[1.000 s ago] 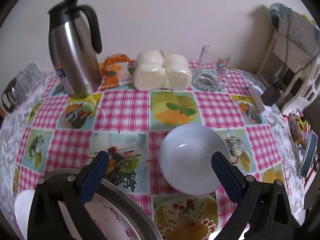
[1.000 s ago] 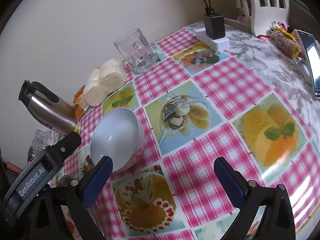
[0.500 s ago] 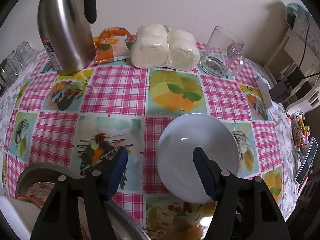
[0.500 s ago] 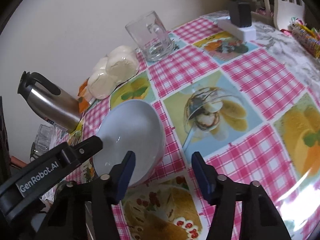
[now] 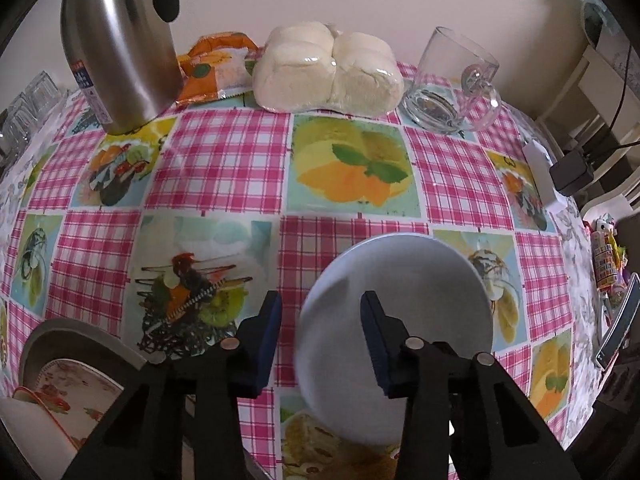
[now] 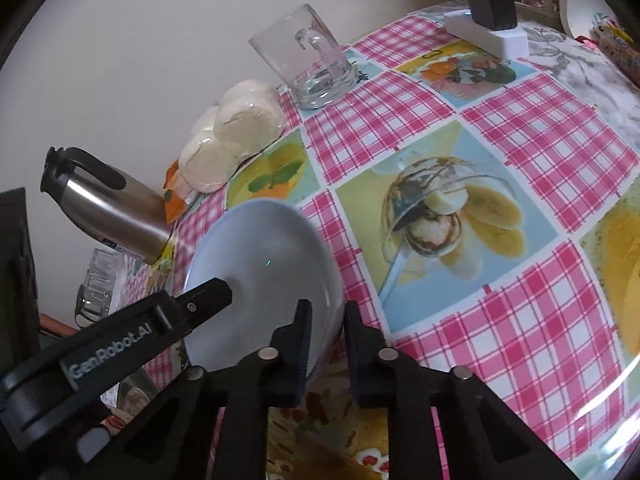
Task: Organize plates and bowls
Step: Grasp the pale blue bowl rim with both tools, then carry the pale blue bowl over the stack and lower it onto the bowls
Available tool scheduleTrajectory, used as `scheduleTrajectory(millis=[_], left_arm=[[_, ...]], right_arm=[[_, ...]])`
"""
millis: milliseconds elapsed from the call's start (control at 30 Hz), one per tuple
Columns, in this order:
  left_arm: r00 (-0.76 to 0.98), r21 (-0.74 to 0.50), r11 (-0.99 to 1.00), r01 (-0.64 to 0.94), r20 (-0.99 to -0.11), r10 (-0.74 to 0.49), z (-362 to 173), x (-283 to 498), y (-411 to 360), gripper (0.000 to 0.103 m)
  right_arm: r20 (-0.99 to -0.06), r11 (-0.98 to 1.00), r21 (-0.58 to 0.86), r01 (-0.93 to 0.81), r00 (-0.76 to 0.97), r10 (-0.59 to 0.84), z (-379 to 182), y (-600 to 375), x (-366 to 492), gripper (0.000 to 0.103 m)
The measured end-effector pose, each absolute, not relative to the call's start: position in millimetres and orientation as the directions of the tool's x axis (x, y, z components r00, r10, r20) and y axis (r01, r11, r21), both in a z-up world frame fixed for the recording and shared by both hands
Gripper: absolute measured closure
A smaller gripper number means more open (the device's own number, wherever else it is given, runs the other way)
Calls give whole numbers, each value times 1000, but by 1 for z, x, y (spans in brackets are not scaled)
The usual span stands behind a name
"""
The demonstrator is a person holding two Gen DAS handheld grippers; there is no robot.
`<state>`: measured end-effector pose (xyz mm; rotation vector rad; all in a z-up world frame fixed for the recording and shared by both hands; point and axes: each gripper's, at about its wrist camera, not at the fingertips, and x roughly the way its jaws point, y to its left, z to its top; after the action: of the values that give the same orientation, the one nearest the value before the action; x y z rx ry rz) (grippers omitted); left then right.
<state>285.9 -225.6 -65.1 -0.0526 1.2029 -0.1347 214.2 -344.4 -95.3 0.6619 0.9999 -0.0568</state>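
Two tools at one pale bowl (image 5: 400,312). Right tool (image 6: 326,338): jaws have just been closing, now narrow, one pad inside the near wall and one outside, pinching the rim. Left tool (image 5: 320,332): jaws have just been closing, now half-wide, straddling the opposite rim; whether its pads press cannot be told.

Bowl: mid-bench on the checked cloth (image 5: 224,168), mouth upward, apparently tipped a little toward the left tool; round, so no long axis.

Further out, left: a metal tray (image 5: 80,340) at the bench edge holding a flowered plate (image 5: 76,384). Far side: steel jug (image 5: 116,52), wrapped buns (image 5: 328,72), glass mug (image 5: 452,84).

Progress, judged: early. Bowl gripped but not visibly lifted or stacked; moving it to the other crockery remains.
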Motion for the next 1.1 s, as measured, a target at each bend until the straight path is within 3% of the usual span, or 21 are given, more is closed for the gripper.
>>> scheduleTrajectory(millis=[233, 667, 1100], left_arm=[[336, -112, 989, 95, -932, -138, -71, 277, -231, 76], [421, -174, 977, 125, -882, -210, -17, 236, -217, 76], [572, -248, 965, 83, -781, -250, 49, 181, -139, 76]], right_arm=[[-809, 812, 472, 342, 535, 244, -92, -347, 206, 89], [-788, 809, 476, 346, 576, 217, -47, -347, 175, 88], [-745, 877, 427, 222, 636, 202, 23, -280, 149, 88]])
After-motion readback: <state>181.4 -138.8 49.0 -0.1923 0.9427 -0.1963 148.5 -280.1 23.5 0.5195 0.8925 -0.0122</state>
